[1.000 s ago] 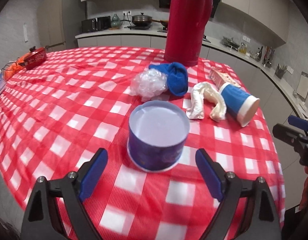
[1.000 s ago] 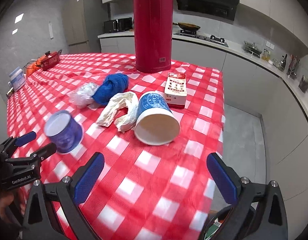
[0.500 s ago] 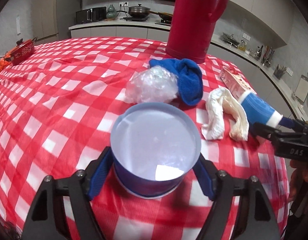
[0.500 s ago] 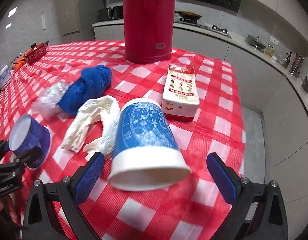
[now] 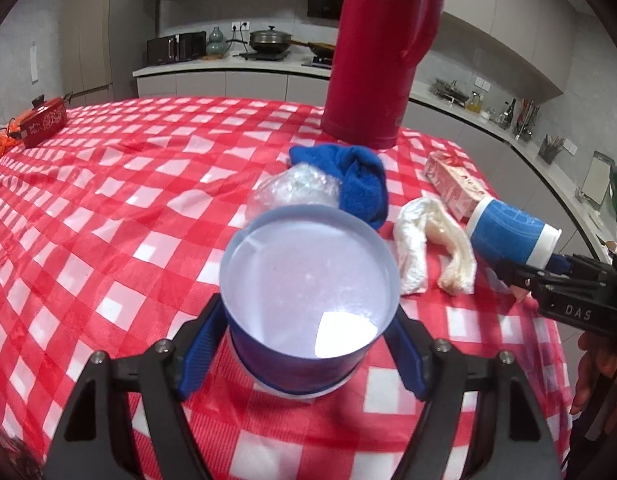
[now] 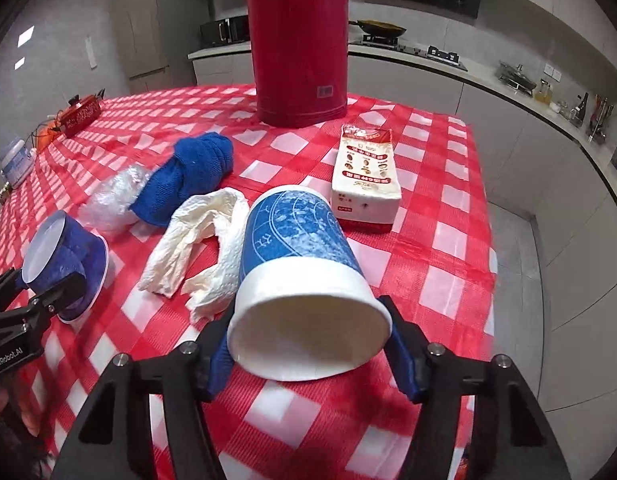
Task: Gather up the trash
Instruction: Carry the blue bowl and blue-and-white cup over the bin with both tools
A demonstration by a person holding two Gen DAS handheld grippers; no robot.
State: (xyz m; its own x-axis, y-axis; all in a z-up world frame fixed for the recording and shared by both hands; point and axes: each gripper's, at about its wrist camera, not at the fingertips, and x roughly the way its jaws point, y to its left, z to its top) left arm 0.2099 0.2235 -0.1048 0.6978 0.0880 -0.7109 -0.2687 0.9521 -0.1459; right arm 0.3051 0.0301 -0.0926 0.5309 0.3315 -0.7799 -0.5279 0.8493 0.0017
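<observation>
The left gripper (image 5: 308, 354) was closed around a short blue cup (image 5: 308, 292), which stood upside down on the red checked tablecloth (image 5: 108, 208), and both blue pads were pressed on its sides. The right gripper (image 6: 310, 354) was set around the white rim of a taller blue cup (image 6: 300, 264) that lay on its side; the pads seemed to touch it, but a firm hold could not be confirmed from this angle.

If the lying cup was squeezed too hard near the open mouth, the thin rim could be crushed, or the cup could slip out and roll to the table edge close by. The crumpled tissue (image 6: 196, 248) touching it could be dragged along.

Only in the right view were the printed tissue pack (image 6: 366, 176) and the floor beyond the edge clearly seen. In the left view the pale bottom of the short cup was shown, and the plastic wrap (image 5: 296, 192) against the blue cloth (image 5: 356, 176) behind it.
</observation>
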